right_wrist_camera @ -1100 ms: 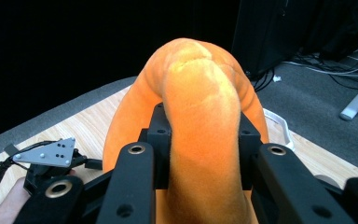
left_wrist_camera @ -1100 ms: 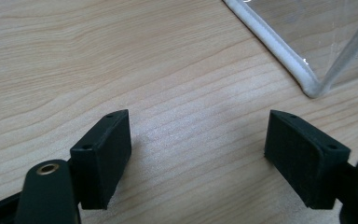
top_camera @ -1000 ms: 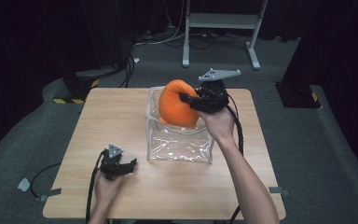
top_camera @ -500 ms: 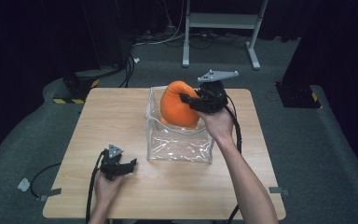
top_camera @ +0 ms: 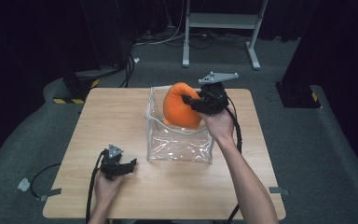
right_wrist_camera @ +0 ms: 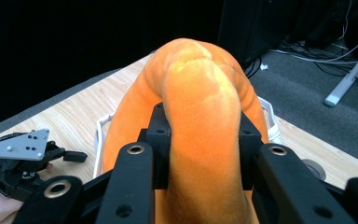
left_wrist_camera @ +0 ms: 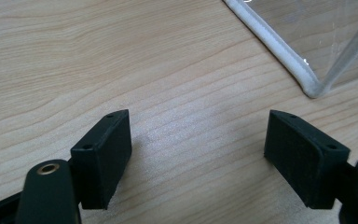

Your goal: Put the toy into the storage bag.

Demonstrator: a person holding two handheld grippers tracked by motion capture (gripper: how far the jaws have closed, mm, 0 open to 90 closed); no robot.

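An orange plush toy [top_camera: 181, 106] hangs partly inside a clear plastic box [top_camera: 179, 140] at the middle of the wooden table [top_camera: 121, 116]. My right gripper [top_camera: 192, 101] is shut on the toy's upper right side, just above the box's rim; in the right gripper view the plush [right_wrist_camera: 200, 116] bulges up between the two black jaws. My left gripper [top_camera: 127, 166] rests on the table to the left of the box's near corner, its jaws wide open over bare wood [left_wrist_camera: 196, 140]. The box's white-edged corner [left_wrist_camera: 307, 84] lies just ahead of it.
The table stands on a grey floor. A white metal stand [top_camera: 223, 28] and loose cables [top_camera: 168, 42] lie behind the table. A black base with yellow-black tape [top_camera: 72, 91] sits at the far left, and another black base [top_camera: 298, 93] at the far right.
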